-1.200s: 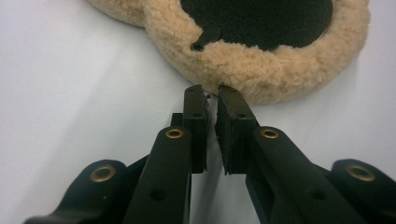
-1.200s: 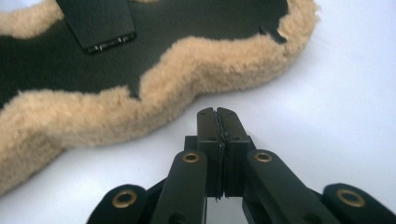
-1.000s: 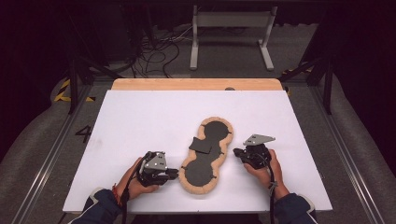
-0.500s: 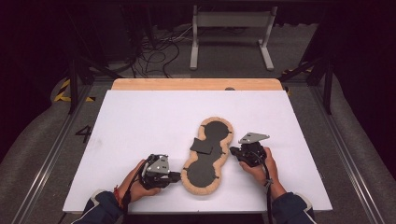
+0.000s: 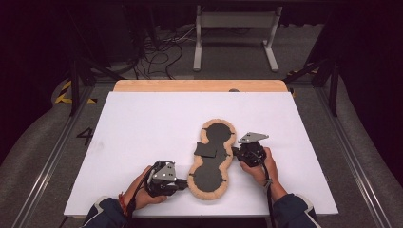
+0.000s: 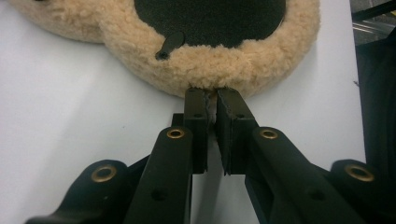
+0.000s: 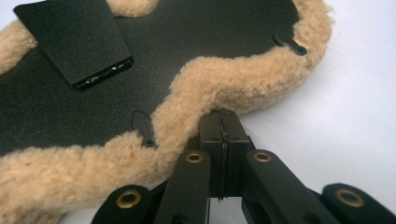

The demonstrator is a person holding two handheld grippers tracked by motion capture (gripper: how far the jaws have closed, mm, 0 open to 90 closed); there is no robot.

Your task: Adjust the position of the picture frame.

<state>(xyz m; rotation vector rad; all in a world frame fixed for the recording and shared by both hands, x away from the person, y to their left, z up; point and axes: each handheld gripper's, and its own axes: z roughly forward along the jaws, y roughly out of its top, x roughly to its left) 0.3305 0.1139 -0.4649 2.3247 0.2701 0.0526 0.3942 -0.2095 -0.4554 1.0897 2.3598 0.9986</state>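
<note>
Fleece rim of the padded saddle pad (image 5: 211, 156) sits pinched in both: left gripper (image 6: 212, 100) nips its near lobe, right gripper (image 7: 219, 122) its waist, likely to lift it evenly.

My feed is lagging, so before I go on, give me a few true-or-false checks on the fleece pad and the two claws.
1. The left claw is shut on the fleece rim of the pad. True.
2. The right claw stands wide open above the pad. False: its jaws are closed at the fleece edge, near the pad's narrow waist.
3. A loose black flap lies on the pad's dark face. True.
4. The pad hangs off the table's edge. False: it lies flat on the white tabletop.
5. Both claws are at the same end of the pad. False: the left is at the near end, the right at the waist.
</note>
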